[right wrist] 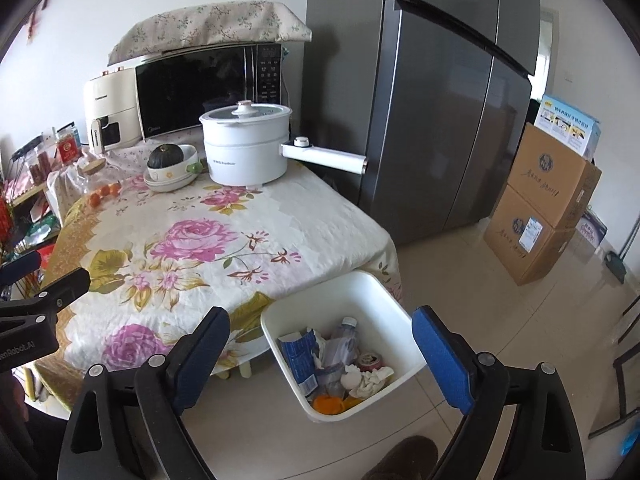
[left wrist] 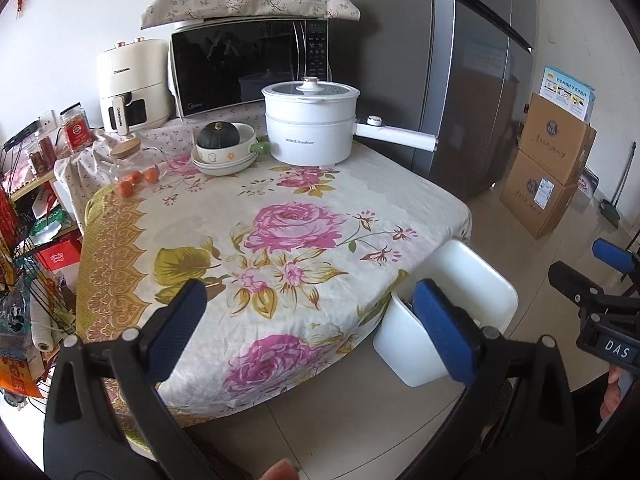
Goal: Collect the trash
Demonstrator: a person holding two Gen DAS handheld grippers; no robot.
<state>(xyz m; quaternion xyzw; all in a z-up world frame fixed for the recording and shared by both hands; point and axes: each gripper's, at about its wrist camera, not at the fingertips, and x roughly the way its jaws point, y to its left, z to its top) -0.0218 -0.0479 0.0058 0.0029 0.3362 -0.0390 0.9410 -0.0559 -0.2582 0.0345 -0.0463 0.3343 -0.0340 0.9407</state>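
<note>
Jaws wide on both: left gripper [left wrist: 320, 328] and right gripper [right wrist: 320, 354] hold nothing, above the table's near edge.
Flowered tablecloth [left wrist: 280, 216]; white electric pot [left wrist: 310, 124], bowls with a dark squash [left wrist: 219, 135] and microwave [left wrist: 250, 64] at 12 o'clock, grey fridge [right wrist: 440, 100] at 1, cardboard boxes [right wrist: 548, 200] at 3. White trash bin [right wrist: 394, 320] on the tiled floor at 5, touching the cloth's hem, holds blue carton, crumpled bottle, tissue, orange peel; left view hides its contents.
</note>
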